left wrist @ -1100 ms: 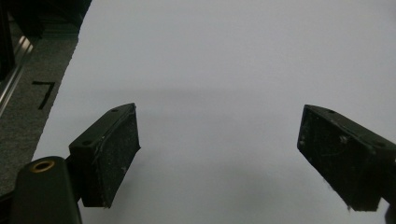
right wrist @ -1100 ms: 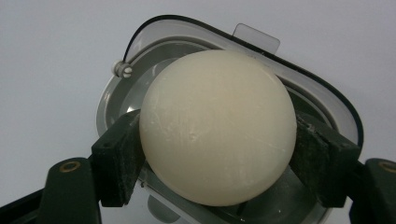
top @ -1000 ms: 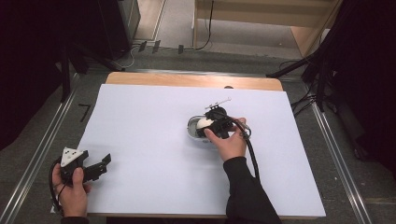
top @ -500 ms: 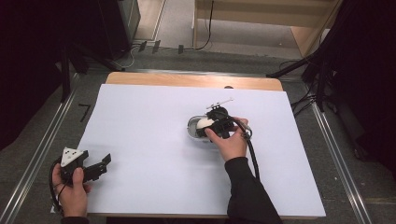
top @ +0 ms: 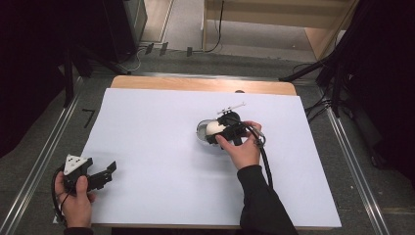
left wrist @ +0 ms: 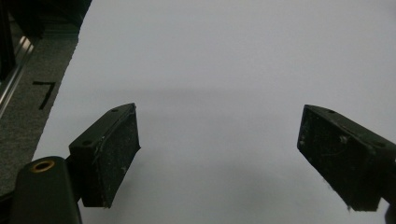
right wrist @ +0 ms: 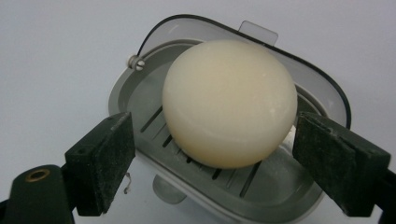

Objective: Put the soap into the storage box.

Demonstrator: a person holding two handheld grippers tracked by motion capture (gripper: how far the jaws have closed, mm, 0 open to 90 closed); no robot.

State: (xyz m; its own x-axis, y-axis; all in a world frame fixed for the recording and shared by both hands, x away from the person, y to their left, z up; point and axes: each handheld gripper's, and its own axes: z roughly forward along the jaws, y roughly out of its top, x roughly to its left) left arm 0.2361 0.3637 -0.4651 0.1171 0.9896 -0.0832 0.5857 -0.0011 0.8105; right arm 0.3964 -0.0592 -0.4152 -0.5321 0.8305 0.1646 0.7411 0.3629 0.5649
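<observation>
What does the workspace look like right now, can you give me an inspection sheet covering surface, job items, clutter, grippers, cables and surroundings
Surface: white sheet over a wooden table, flat and unmarked.
Job's things: round cream soap resting in a grey slotted soap dish, with a clear hinged lid open behind it.
Clutter: a small thin metal-looking item beyond the dish; too small to identify.
Grippers: right gripper open, its jaws on either side of the soap, the right one touching or nearly so; left gripper open over bare sheet at the near left corner.
Cables: one trails from the right gripper along the forearm.
Surroundings: grey floor, metal rails, dark stands, floor cables.
</observation>
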